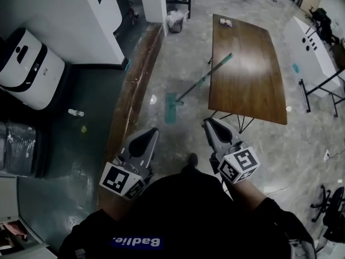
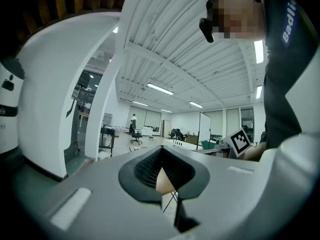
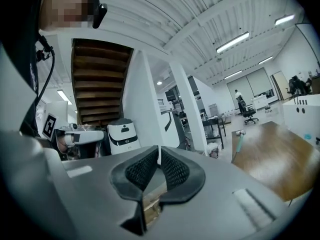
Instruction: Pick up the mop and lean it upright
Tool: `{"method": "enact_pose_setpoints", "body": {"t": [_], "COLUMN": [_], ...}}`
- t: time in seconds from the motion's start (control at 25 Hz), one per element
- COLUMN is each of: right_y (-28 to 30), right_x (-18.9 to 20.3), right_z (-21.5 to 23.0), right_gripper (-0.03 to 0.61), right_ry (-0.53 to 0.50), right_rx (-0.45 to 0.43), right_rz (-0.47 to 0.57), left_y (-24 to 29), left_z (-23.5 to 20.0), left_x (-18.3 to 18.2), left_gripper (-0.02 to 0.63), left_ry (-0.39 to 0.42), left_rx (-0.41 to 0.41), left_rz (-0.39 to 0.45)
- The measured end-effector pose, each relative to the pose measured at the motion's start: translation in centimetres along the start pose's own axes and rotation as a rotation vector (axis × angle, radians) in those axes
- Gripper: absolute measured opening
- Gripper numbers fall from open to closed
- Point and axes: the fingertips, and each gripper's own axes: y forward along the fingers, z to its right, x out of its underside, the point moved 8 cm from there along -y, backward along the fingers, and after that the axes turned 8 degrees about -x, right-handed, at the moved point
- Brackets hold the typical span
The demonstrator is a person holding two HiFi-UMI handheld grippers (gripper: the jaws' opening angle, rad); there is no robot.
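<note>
While the mop (image 1: 191, 89) rests at twelve o'clock, flat head on the floor (image 1: 188, 58) and teal handle slanting toward one o'clock onto the wooden surface (image 1: 253, 85), this looks like the approach step. The left gripper (image 1: 150, 134) and right gripper (image 1: 209, 124) are well short of it, jaws pressed together and empty. Next, the jaws must spread and close on the handle.

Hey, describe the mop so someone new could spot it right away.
Find the long wooden table. The mop leans against its left edge, flat head down on the floor. It is the only long teal pole there.
</note>
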Motion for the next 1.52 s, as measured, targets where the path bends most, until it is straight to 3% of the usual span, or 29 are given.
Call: {"method": "enact_pose_setpoints", "body": {"t": [0.36,0.6,0.84,1.04,1.2,1.36,1.52], "right_y": [4.2,7.6,13.3,17.7,19.4,19.5,19.1], "right_x": [-1.3,0.1,0.2,0.7,1.9,3.2,4.8], "right_z": [11.9,14.7,15.2,15.1,17.2,20.4,23.6], "right_gripper": [0.031,0.031,0.031,0.038,0.063,0.084,0.095], "right_ry": [0.055,0.088,0.122,0.113,0.131,0.151,0.182], "right_rx": [-0.004,0.032,0.111,0.252,0.418,0.571,0.643], "right_rz": [-0.04,-0.09,-0.102,-0.099,-0.109,-0.128,-0.152], "left_y": [11.2,14.9,18.0,20.5,22.2,24.2,26.1], "left_z": [-1.5,-5.1,-12.0,-18.8,-23.4,-25.7,-25.7], "left_x": [-1.5,-1.3,-1.9,-3.2,-3.7,-3.3,-3.6], "left_gripper": [0.018,0.018,0.017,0.017,0.018,0.018,0.018], "left_ry": [0.025,0.018,-0.005,0.001,-0.011,-0.023,-0.022], "left_rx": [-0.019,0.013,0.09,0.184,0.253,0.309,0.332], "left_rz": [-0.031,-0.028,-0.017,0.008,0.011,-0.013,-0.02]}}
